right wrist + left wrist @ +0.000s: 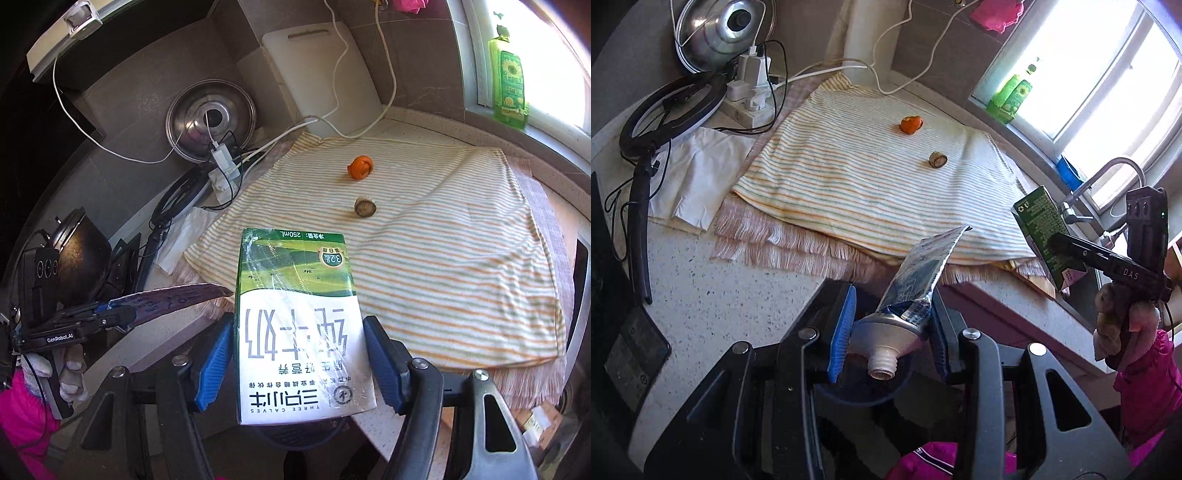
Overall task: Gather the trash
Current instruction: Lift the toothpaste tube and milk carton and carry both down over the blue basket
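My left gripper (pixel 888 326) is shut on a squeezed, capless toothpaste tube (pixel 912 291), its flat end pointing up over the counter edge. My right gripper (pixel 301 354) is shut on a green-and-white milk carton (pixel 295 317), held upside down between the blue pads. In the left wrist view that carton (pixel 1043 229) and the right gripper (pixel 1052 240) show at the right. In the right wrist view the tube (pixel 173 299) and the left gripper (pixel 110 312) show at the left. An orange peel (pixel 911 124) (pixel 360 167) and a brown scrap (pixel 938 159) (pixel 365 206) lie on the striped towel (pixel 871 184) (pixel 424 258).
A pot lid (pixel 720 31), a power strip with chargers and cables (pixel 750 92), a ring light (pixel 665 110) and white paper (pixel 698 177) crowd the counter's back left. A green bottle (pixel 1010 94) stands on the windowsill; a tap (pixel 1108 177) rises over the sink at right. A white cutting board (pixel 325 74) leans on the wall.
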Demonstrator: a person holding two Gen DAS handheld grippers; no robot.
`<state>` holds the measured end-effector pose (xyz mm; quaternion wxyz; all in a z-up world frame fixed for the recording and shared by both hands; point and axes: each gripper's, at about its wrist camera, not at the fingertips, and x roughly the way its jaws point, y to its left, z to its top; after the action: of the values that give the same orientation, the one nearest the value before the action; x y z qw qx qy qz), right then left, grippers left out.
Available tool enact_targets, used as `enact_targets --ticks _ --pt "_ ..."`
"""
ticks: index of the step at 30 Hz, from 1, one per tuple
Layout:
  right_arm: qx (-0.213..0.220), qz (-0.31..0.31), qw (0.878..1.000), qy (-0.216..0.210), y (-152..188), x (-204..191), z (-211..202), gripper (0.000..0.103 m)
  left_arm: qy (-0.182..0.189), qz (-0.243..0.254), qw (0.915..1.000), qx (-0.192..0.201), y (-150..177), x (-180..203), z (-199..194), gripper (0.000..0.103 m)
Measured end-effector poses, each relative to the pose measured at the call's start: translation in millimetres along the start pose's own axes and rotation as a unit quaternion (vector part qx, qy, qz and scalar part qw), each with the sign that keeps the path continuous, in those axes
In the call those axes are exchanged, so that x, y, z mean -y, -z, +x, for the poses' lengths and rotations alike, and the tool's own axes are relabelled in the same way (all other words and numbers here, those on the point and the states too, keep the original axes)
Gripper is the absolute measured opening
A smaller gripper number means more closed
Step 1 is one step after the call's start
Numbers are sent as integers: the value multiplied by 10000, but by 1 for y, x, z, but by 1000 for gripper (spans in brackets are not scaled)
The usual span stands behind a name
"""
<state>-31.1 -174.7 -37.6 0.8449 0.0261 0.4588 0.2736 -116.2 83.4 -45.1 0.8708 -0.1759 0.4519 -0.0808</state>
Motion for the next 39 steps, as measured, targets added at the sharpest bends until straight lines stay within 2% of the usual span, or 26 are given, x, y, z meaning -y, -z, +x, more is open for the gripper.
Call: enact_targets --ticks 8,14,21,30,39 --pt "-313 16 9995 -41 41 -26 15 71 -156 93 9992 -367 41 -8 11 37" --pt "-567 -40 9984 -31 68 -36 31 71 -263 3 9971 -710 70 -16 34 37" --pt "-855 -148 9962 17 91 -43 54 71 -559 -36 9923 -1109 99 -25 64 37" --pt "-1297 -320 9910 97 120 -49 88 71 -847 -119 9844 -1536 122 -41 103 37" --pt "-1596 -543 9850 382 140 -48 119 71 -1050 -144 9777 -1814 132 -48 140 37"
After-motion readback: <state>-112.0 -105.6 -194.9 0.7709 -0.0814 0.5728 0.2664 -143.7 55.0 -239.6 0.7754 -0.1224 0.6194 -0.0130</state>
